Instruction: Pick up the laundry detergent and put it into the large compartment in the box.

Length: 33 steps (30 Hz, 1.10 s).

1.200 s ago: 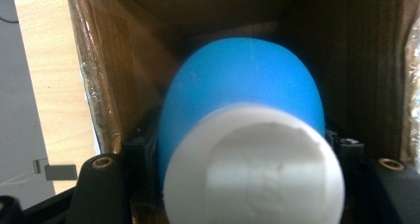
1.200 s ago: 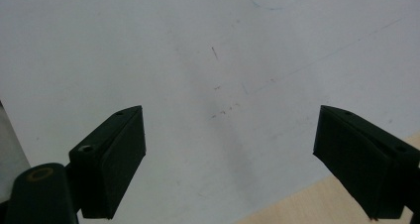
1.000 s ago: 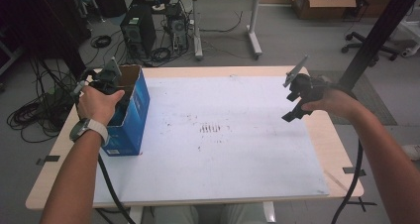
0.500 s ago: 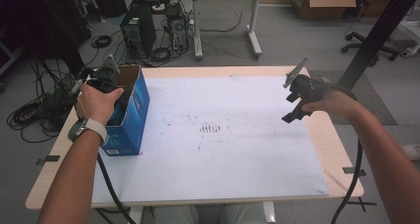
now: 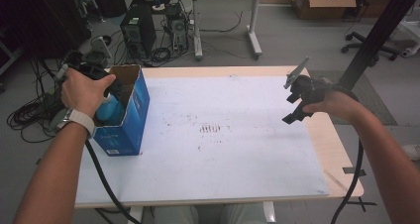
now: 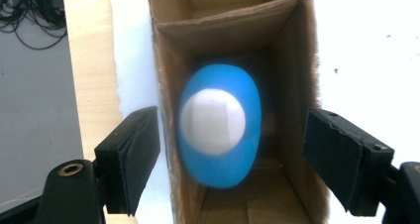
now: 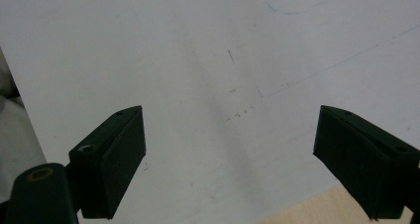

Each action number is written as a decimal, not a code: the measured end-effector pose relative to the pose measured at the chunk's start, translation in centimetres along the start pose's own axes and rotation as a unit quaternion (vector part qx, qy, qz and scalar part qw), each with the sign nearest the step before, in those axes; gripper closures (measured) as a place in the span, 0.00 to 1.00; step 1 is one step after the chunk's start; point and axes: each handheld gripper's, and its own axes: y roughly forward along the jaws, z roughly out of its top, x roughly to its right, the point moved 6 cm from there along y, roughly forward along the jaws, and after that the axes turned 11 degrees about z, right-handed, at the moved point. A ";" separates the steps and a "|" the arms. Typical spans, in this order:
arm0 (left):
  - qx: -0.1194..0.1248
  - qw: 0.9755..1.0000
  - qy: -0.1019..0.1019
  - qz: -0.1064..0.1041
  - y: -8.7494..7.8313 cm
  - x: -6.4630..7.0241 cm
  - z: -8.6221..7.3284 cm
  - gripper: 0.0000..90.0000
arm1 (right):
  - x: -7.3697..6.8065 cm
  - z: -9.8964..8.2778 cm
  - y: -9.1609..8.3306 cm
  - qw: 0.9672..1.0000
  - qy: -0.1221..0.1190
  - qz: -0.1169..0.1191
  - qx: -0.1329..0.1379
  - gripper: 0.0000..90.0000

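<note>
Tongs, left (image 6: 230, 159): jaws just been opening, now spread clear of the blue bottle (image 6: 220, 122), nothing clamped | bottle: upright inside the open blue cardboard box (image 5: 130, 116), white cap up | tongs, right (image 7: 230, 159): released, empty, hovering over the white mat (image 5: 237, 149) well apart from the box.

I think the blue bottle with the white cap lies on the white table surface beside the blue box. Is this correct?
Not quite. The blue bottle stands inside the open blue box, not beside it on the table; the left gripper view looks straight down on its white cap between the cardboard walls.
</note>
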 end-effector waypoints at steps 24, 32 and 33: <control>0.096 0.979 0.152 -0.100 -12.6 7.9 -2.0 0.26 | -0.6 -0.1 -0.7 1.000 0.006 -0.008 0.006 0.14; 0.084 0.961 0.232 -0.125 -13.0 12.7 -3.5 0.06 | -0.7 0.4 -0.9 1.000 0.003 -0.009 0.008 0.14; 0.084 0.960 0.235 -0.126 -13.0 13.1 -3.6 0.05 | -0.7 0.5 -0.8 1.000 0.002 -0.010 0.008 0.14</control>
